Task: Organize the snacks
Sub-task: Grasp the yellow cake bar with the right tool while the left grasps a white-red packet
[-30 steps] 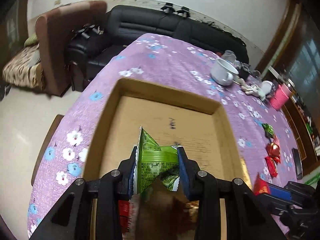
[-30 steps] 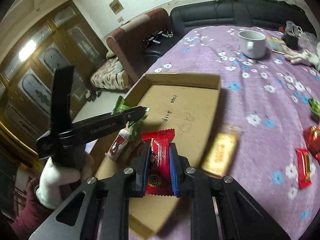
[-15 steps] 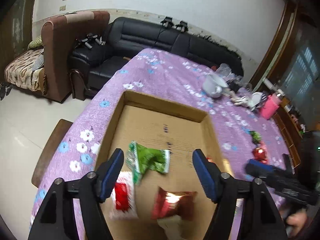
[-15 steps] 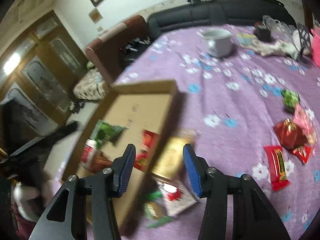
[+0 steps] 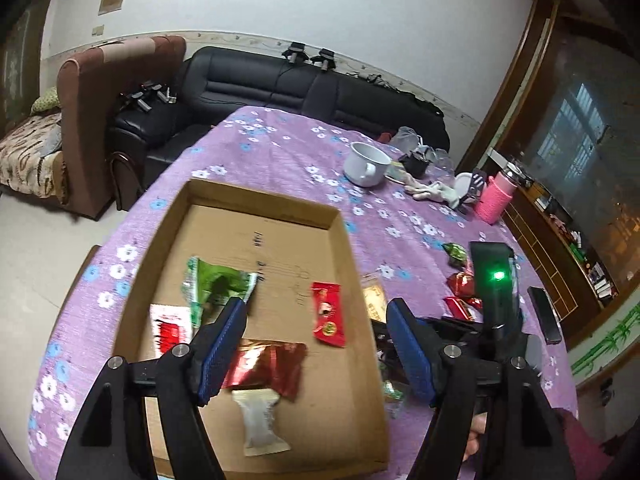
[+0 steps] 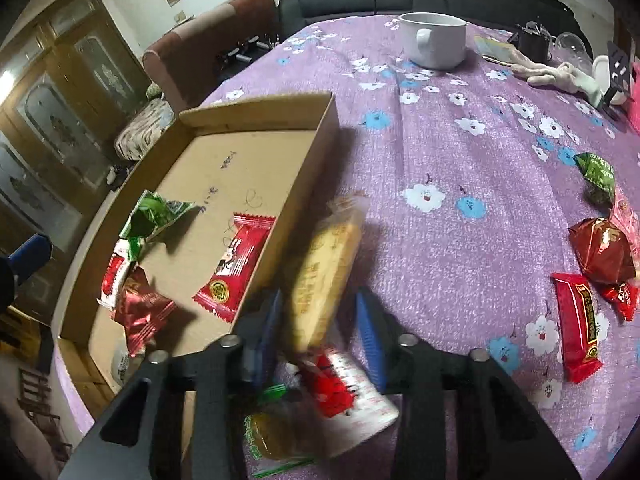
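Observation:
A cardboard tray [image 5: 256,204] lies on the purple flowered tablecloth. In it are a green packet [image 5: 218,284], a red-and-white packet [image 5: 170,326], a shiny red packet [image 5: 266,364], a white packet [image 5: 258,420] and a red bar [image 5: 328,314]. My left gripper [image 5: 316,344] hovers open above them, holding nothing. Just outside the tray's right wall, my right gripper [image 6: 316,332] straddles a blurred yellow packet [image 6: 324,268]. Its jaws are closing, with a gap still showing at the right pad. Two more packets [image 6: 344,384] lie under it.
Loose snacks lie to the right: a green one [image 6: 596,176], a shiny red one [image 6: 600,252] and a red bar [image 6: 578,320]. A white cup [image 6: 434,44], a cloth [image 6: 560,74], a pink bottle [image 5: 494,200] and a phone [image 5: 544,314] stand farther off.
My left gripper let go of the green packet, opened wide and pulled up and back. My right gripper dropped the red bar into the tray, moved right and sank over the yellow packet.

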A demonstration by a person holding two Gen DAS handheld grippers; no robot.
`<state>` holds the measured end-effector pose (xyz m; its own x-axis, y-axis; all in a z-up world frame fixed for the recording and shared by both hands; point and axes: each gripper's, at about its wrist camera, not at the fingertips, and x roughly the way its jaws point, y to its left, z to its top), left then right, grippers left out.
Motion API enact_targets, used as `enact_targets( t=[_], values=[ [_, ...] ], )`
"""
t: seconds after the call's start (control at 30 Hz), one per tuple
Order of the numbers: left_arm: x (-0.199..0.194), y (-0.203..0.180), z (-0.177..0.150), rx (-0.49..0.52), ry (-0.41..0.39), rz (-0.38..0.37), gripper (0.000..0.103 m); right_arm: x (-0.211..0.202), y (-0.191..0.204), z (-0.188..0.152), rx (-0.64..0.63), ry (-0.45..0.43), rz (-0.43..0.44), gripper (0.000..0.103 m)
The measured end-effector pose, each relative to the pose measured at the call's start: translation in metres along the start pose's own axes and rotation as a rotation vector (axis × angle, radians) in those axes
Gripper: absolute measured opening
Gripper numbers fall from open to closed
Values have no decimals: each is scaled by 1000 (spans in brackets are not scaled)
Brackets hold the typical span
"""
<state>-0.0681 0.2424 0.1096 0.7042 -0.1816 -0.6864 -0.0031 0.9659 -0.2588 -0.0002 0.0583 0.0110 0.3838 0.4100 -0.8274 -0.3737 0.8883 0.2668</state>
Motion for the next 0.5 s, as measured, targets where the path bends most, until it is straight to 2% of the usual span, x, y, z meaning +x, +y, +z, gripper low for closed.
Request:
enact_targets(
  t=[0.13, 0.3, 0.5],
  values=[
    [6, -8, -3, -2, 29, -15, 76, -10, -15, -4, 30, -3, -21, 18],
    [8, -21, -6, 25, 56, -68, 76, -37, -58, -27, 105, -12, -25, 15],
    [27, -65, -14, 134, 115, -110, 76, -74, -107, -66, 177, -31, -26, 11]
  ],
)
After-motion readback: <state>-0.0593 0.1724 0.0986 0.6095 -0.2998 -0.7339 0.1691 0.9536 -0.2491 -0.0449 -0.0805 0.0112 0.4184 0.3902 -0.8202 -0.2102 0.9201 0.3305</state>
